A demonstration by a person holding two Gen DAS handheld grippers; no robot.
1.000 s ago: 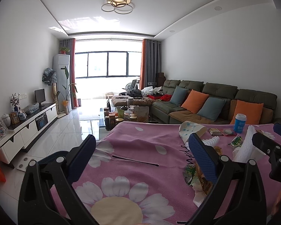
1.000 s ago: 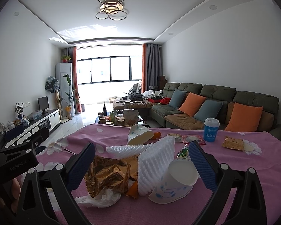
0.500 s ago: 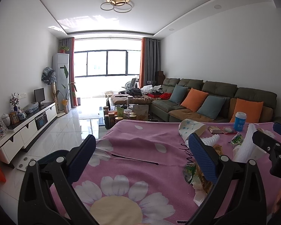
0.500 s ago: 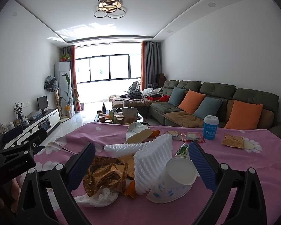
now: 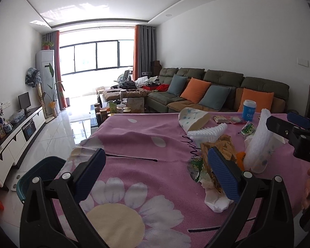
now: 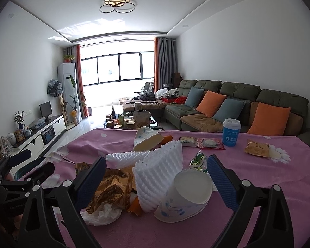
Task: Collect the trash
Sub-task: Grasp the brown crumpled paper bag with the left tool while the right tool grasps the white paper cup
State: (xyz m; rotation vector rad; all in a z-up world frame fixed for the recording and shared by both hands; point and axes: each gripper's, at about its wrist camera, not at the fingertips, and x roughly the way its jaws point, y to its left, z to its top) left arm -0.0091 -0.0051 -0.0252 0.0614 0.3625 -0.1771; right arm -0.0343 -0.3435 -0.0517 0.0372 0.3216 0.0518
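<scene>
While both tools, left tool (image 5: 155, 177) and right tool (image 6: 157, 180), gape unladen, right closing: trash pile (image 6: 146, 177) uncollected on tabletop (image 6: 268, 177); collection barely begun.

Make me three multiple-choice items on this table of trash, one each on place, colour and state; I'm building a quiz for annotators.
1. Where does the blue cup stand?
A. on the floor
B. on the far side of the tablecloth, near the sofa
C. on the TV stand

2. What colour is the foam net?
A. white
B. green
C. black

3. How is the nearest paper cup?
A. upright
B. stacked
C. tipped on its side

Key: B, it stands beyond the pile; A, plain white mesh; C, its base faces the camera.
</scene>
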